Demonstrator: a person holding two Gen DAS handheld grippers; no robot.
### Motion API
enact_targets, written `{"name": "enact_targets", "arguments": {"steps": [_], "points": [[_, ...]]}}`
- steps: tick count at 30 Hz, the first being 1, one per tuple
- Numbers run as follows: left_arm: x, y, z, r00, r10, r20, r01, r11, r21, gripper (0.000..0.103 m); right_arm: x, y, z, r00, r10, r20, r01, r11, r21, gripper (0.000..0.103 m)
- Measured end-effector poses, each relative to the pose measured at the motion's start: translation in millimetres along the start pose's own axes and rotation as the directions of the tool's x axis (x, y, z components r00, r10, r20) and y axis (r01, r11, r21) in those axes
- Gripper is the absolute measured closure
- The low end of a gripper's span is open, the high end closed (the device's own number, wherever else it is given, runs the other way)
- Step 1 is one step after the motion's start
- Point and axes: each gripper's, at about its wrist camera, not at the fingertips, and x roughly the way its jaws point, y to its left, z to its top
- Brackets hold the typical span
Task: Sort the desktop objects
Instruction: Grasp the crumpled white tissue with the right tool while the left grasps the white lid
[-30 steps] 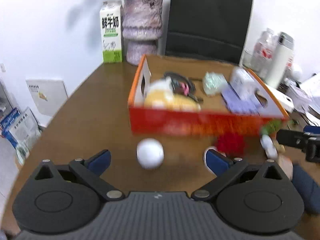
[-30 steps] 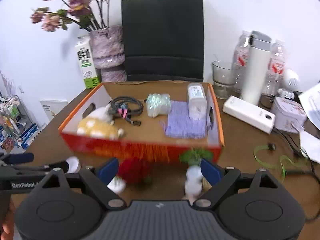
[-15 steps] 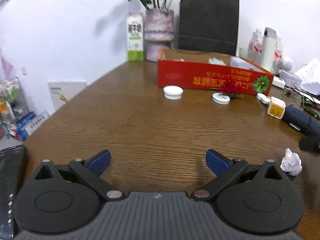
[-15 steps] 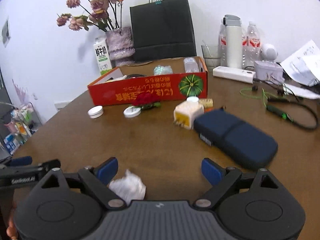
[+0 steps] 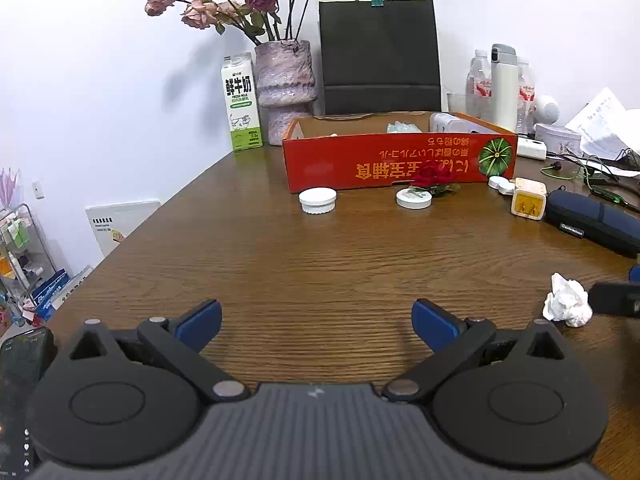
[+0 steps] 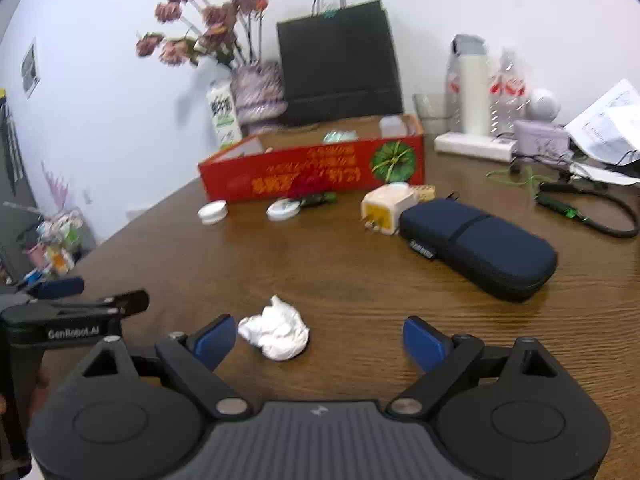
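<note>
A red cardboard box with several items inside stands at the far side of the wooden table. In front of it lie two white round lids, a red rose, a white and yellow plug cube and a dark blue zip case. A crumpled white paper ball lies just ahead of my right gripper, nearer its left finger, not touched. My left gripper stands open over bare wood.
Along the back stand a milk carton, a vase with dried roses, a black paper bag, bottles and a white flask. Cables and papers lie at the far right. A phone sits at the near left edge.
Both grippers have pulled back from right at the red box towards the near side of the table and sunk lower. The paper ball has come into view by the right gripper.
</note>
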Motion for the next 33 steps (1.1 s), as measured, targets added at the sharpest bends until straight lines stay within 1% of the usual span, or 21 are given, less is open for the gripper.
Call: {"name": "enact_targets", "arguments": {"steps": [2, 4, 6, 8, 11, 13, 15, 16, 17, 18, 19, 21, 23, 25, 27, 28, 29, 30, 31, 32, 33], "points": [[-2, 1, -1, 1.0, -0.008, 0.014, 0.008, 1.0, -0.009, 0.0, -3, -1, -1, 1.0, -0.004, 0.023, 0.004, 1.0, 0.003, 0.012], [-3, 2, -2, 1.0, -0.015, 0.024, 0.015, 1.0, -0.022, 0.0, -3, -1, -1, 1.0, -0.004, 0.026, 0.004, 1.0, 0.0, 0.012], [-1, 2, -1, 1.0, -0.019, 0.01, 0.02, 0.999, -0.028, 0.0, -2, 1, -1, 1.0, -0.013, 0.022, 0.013, 1.0, -0.011, 0.012], [0, 3, 0, 1.0, -0.022, -0.003, 0.022, 0.999, -0.037, 0.0, 1, 3, 0, 1.0, -0.021, 0.008, 0.021, 1.0, -0.019, 0.013], [3, 5, 2, 0.999, -0.031, -0.02, 0.03, 0.998, -0.05, 0.0, 10, 10, 3, 0.997, -0.047, -0.054, 0.045, 0.998, -0.053, 0.016], [7, 9, 8, 0.998, -0.057, 0.006, 0.057, 0.995, -0.078, 0.0, 15, 15, 5, 0.996, -0.034, -0.084, 0.029, 0.997, -0.068, 0.025], [17, 11, 21, 0.998, -0.056, 0.019, 0.058, 0.993, -0.099, 0.0, 22, 20, 6, 0.994, -0.034, -0.108, 0.023, 0.995, -0.096, 0.054], [27, 13, 31, 0.999, -0.046, 0.013, 0.047, 0.994, -0.099, 0.0, 26, 22, 8, 0.993, -0.035, -0.115, 0.023, 0.994, -0.105, 0.058], [39, 14, 40, 0.999, -0.034, 0.001, 0.034, 0.994, -0.1, 0.0, 29, 23, 10, 0.993, -0.035, -0.117, 0.021, 0.993, -0.119, 0.065], [50, 14, 49, 1.0, -0.03, -0.004, 0.03, 0.995, -0.1, 0.0, 34, 25, 13, 0.991, -0.024, -0.129, 0.007, 0.991, -0.132, 0.076], [64, 15, 58, 0.999, -0.035, -0.006, 0.035, 0.995, -0.091, 0.002, 38, 26, 16, 0.99, -0.016, -0.137, -0.004, 0.989, -0.149, 0.08], [90, 15, 71, 0.999, -0.034, -0.012, 0.032, 0.996, -0.086, 0.008, 48, 28, 24, 0.989, -0.01, -0.146, -0.014, 0.986, -0.164, 0.08], [116, 16, 85, 0.999, -0.042, -0.033, 0.039, 0.996, -0.086, 0.027, 59, 26, 34, 0.989, -0.002, -0.148, -0.023, 0.986, -0.167, 0.081], [137, 16, 93, 0.998, -0.044, -0.038, 0.04, 0.995, -0.091, 0.036, 68, 21, 47, 0.991, 0.013, -0.135, -0.033, 0.989, -0.144, 0.081], [154, 17, 97, 0.997, -0.059, -0.057, 0.052, 0.993, -0.105, 0.042, 77, 16, 59, 0.992, 0.032, -0.118, -0.046, 0.991, -0.122, 0.081], [161, 16, 98, 0.995, -0.068, -0.074, 0.06, 0.992, -0.108, 0.048, 82, 13, 63, 0.992, 0.036, -0.117, -0.05, 0.992, -0.117, 0.081], [166, 16, 99, 0.993, -0.078, -0.086, 0.068, 0.992, -0.109, 0.051, 85, 12, 67, 0.993, 0.036, -0.115, -0.049, 0.992, -0.113, 0.081], [170, 14, 99, 0.992, -0.089, -0.094, 0.078, 0.991, -0.109, 0.052, 89, 10, 69, 0.993, 0.038, -0.112, -0.051, 0.993, -0.107, 0.081], [174, 14, 98, 0.99, -0.102, -0.103, 0.09, 0.99, -0.112, 0.056, 92, 10, 71, 0.993, 0.048, -0.111, -0.059, 0.994, -0.096, 0.081], [177, 13, 98, 0.988, -0.111, -0.111, 0.098, 0.988, -0.119, 0.062, 95, 9, 71, 0.992, 0.061, -0.111, -0.071, 0.994, -0.086, 0.081], [178, 12, 97, 0.987, -0.113, -0.11, 0.098, 0.987, -0.13, 0.062, 98, 10, 70, 0.991, 0.075, -0.113, -0.084, 0.993, -0.077, 0.081]]}}
